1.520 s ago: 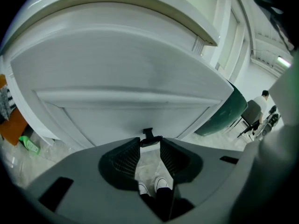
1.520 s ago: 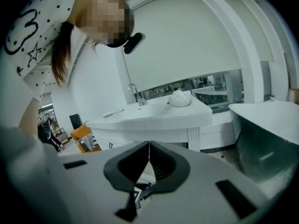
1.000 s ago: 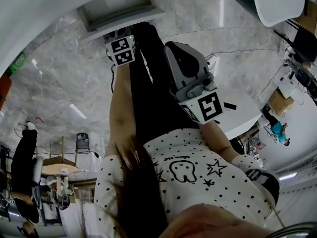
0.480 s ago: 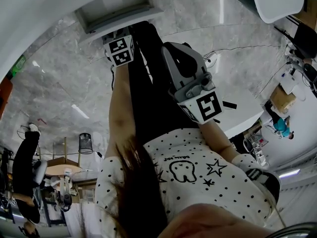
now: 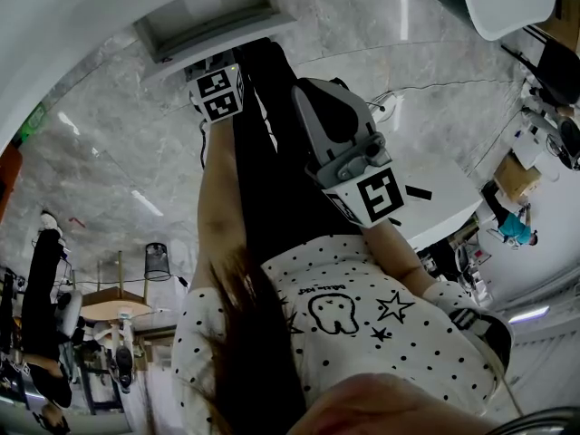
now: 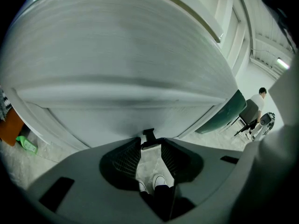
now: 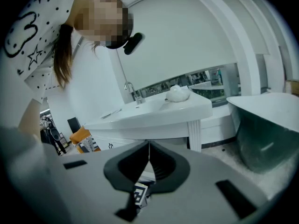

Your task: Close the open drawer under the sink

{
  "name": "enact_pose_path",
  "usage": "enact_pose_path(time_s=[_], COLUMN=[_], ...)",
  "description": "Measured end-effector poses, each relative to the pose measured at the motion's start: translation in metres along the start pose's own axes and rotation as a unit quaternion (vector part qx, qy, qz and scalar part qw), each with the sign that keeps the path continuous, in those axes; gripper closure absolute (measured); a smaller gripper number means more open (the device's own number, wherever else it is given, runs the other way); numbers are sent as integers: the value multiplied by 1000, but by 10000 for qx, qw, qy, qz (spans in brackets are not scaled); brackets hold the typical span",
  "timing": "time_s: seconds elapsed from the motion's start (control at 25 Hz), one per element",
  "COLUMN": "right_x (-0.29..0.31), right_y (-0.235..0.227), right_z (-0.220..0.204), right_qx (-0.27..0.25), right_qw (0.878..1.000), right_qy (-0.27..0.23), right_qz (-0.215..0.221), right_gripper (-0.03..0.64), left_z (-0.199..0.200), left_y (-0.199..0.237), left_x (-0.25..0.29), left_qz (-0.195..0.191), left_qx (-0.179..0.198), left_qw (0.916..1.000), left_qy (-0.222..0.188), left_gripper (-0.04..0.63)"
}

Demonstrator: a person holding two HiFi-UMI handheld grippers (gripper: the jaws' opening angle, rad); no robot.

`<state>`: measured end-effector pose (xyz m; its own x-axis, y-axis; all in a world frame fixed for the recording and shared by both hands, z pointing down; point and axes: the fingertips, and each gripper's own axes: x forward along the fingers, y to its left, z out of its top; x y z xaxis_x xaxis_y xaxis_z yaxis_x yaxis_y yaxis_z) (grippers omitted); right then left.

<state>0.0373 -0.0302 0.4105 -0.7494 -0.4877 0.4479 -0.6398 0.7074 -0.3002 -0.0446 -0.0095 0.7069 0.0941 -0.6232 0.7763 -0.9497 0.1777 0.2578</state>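
Observation:
In the head view the open drawer (image 5: pixel 210 14) juts out of the white vanity at the top, seen from above. My left gripper (image 5: pixel 218 72) reaches toward it, its marker cube (image 5: pixel 220 95) just below the drawer's front. In the left gripper view the jaws (image 6: pixel 150 149) stand open with nothing between them, their tips close against a broad white panel (image 6: pixel 121 69); I cannot tell whether they touch it. My right gripper (image 5: pixel 323 98) hangs beside my legs, away from the drawer. Its jaws (image 7: pixel 149 147) are shut on nothing.
The right gripper view looks across the room at a white sink counter (image 7: pixel 154 113) with a faucet (image 7: pixel 133 93) and a dark green bathtub (image 7: pixel 266 129). Marble floor (image 5: pixel 109 152) lies around my legs. Other people stand at the far left (image 5: pixel 41 288) and right (image 5: pixel 512 229).

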Motion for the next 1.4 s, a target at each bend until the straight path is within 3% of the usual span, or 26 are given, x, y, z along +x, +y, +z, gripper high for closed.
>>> enact_pose_path(time_s=[1.4], right_x=[-1], right_y=[-1], right_z=[-3], right_qx=[66], right_qw=[10000], right_qy=[0], right_qz=[11], right_gripper=[601], left_z=[10], left_y=[4], left_x=[6], left_qz=[94], left_qx=[-103], left_qw=[9999], left_qy=[-33], left_gripper=[462])
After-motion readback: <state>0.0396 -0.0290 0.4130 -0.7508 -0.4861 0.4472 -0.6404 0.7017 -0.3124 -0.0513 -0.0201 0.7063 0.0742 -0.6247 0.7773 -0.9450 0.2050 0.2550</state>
